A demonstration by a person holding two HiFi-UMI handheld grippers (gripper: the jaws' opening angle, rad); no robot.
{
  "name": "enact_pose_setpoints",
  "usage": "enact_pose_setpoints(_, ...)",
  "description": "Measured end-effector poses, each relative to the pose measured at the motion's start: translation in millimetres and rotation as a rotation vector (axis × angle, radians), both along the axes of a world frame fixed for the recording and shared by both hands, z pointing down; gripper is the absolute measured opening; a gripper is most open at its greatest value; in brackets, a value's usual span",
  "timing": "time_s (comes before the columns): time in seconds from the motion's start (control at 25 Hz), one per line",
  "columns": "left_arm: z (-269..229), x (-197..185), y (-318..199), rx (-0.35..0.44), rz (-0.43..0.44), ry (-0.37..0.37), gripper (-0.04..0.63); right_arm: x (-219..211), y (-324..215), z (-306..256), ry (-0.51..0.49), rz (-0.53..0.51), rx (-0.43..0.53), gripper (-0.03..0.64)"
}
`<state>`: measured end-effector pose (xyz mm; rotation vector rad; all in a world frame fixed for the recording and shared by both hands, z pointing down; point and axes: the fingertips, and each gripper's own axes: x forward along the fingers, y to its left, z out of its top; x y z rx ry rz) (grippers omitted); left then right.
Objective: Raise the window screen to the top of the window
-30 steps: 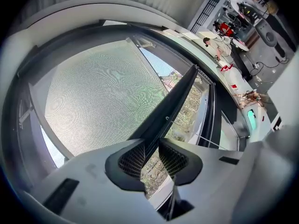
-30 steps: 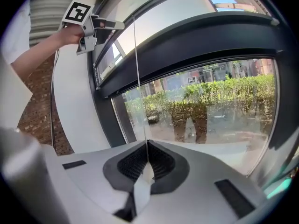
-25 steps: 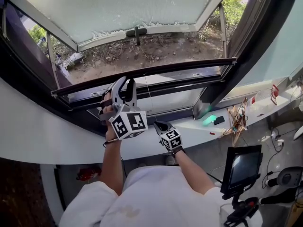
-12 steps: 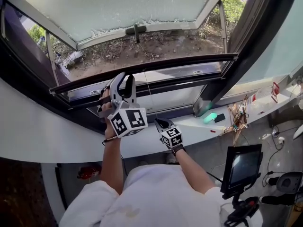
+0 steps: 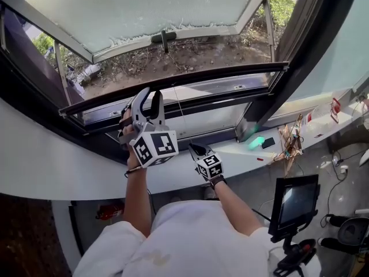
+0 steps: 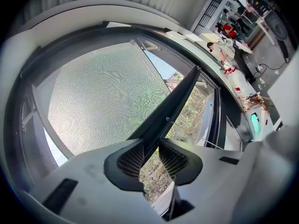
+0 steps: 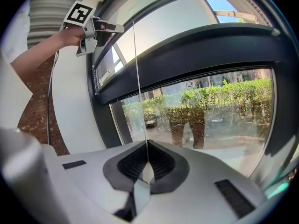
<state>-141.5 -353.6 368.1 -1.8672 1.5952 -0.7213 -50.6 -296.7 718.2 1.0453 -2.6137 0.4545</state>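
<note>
Screen: dark bottom bar [image 5: 190, 84] crosses the window low, just above the lower fixed pane [image 5: 213, 123]; mesh [image 6: 103, 92] stretches away from it on one side. Top of the window is out of the head view, so most of the travel looks undone. Beyond the bar, the outer sash [image 5: 144, 10] stands swung outward. Left gripper [image 5: 149, 97] has its jaws closed on the bar, a pad on each face, slightly left of the bar's middle. Right gripper [image 5: 195, 150] sits lower, near the white sill [image 5: 242, 154], jaws pressed together on the thin cord [image 7: 135, 78] that runs straight up to the bar. Step in hand, as judged: lift the bar while working the cord. To do it well: raise the left hand straight along the frame, pads square on the bar, clear of the mesh. The grip is off-centre, so the far right end may lag and jam in its track; watch that the bar stays level. Pull the cord along its own line, never sideways, and in step with the lift so it neither slackens nor jerks. Slow near the top
</note>
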Motion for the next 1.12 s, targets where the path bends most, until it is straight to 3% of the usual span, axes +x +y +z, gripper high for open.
enact_pose_setpoints(0.68,-46.1,-0.3,-2.0,0.111,0.009,0.01,0.086,-16.0,-8.0,-45.4,-0.018,-0.04,0.123,0.0)
enact_pose_setpoints(1.12,-53.4,-0.3,-5.6,0.138,0.013,0.023,0.086,-9.2,-9.5,-54.5,-0.027,-0.015,0.141,0.002)
